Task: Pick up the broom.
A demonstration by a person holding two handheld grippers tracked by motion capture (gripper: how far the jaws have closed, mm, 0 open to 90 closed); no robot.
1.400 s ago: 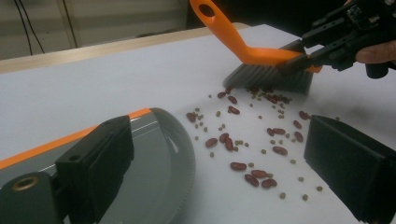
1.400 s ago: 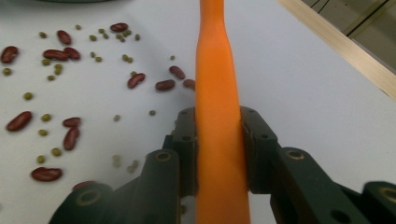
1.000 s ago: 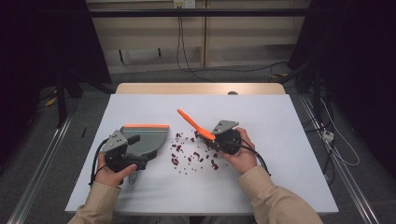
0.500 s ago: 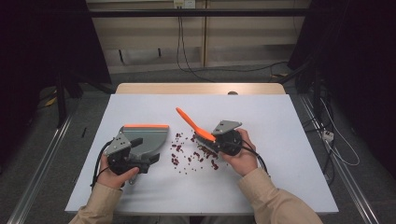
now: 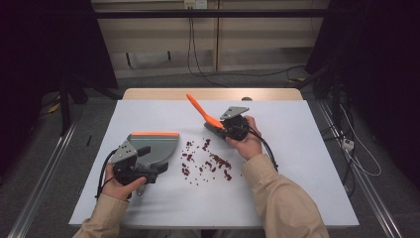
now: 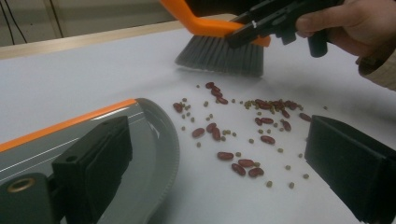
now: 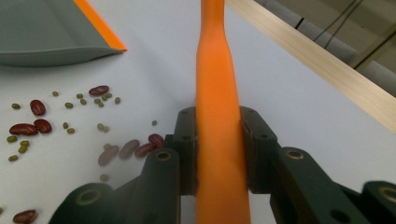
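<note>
On the white desk (image 5: 297, 163), beans (image 5: 205, 161) lie scattered between the dustpan (image 5: 157, 147), beside the spread left tool (image 5: 143, 166), and the brush (image 5: 203, 113) pinched by the right tool (image 5: 220, 126); dark room, cables behind.

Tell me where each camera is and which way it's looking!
High view: sits above the person's side of the table, looking forward and down; both forearms, hands and grippers show.
Left gripper view: rides the left gripper, looking between its two black jaws at the beans and grey dustpan; the other hand shows.
Right gripper view: rides the right gripper, looking along the orange brush handle clamped in its jaws.
Shared: both gripper views show beans, dustpan and brush.
</note>
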